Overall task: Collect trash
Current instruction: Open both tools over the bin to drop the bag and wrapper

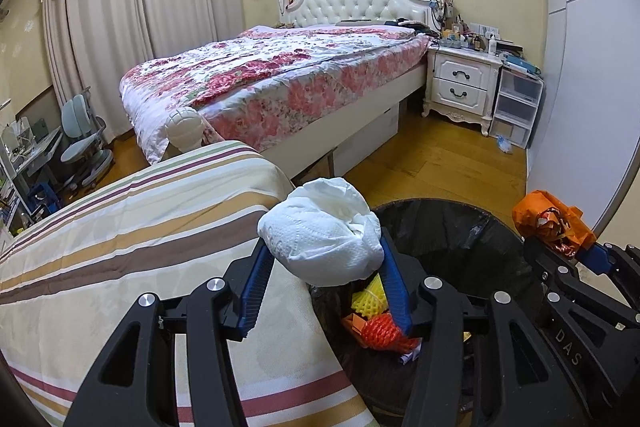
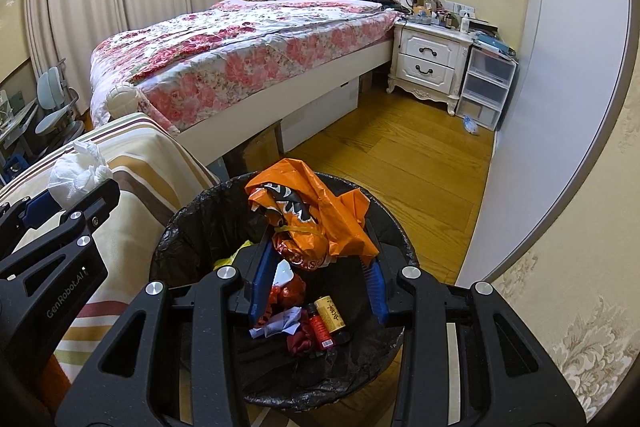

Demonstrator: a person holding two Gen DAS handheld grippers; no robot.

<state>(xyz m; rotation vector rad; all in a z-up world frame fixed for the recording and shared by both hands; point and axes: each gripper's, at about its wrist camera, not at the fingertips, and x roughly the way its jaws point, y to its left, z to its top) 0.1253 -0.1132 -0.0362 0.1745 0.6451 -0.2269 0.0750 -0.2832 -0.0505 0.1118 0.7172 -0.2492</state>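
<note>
My left gripper [image 1: 324,251] is shut on a crumpled white tissue wad [image 1: 320,231] and holds it over the left rim of the black-lined trash bin [image 1: 460,227]. It also shows at the left of the right wrist view [image 2: 76,183]. My right gripper [image 2: 320,247] is shut on a crumpled orange plastic bag [image 2: 308,211] and holds it above the bin's opening [image 2: 192,223]. The bag also shows in the left wrist view [image 1: 548,223]. The bin holds yellow and orange foam nets [image 1: 376,311], paper scraps and a small bottle [image 2: 320,323].
A striped cloth-covered surface [image 1: 132,235] lies left of the bin. A floral bed [image 1: 272,79] stands behind. A white nightstand [image 1: 460,83] and plastic drawers [image 1: 516,103] stand at the back right. A small wrapper [image 1: 505,143] lies on the wooden floor [image 1: 440,163]. A white wardrobe [image 2: 560,107] runs along the right.
</note>
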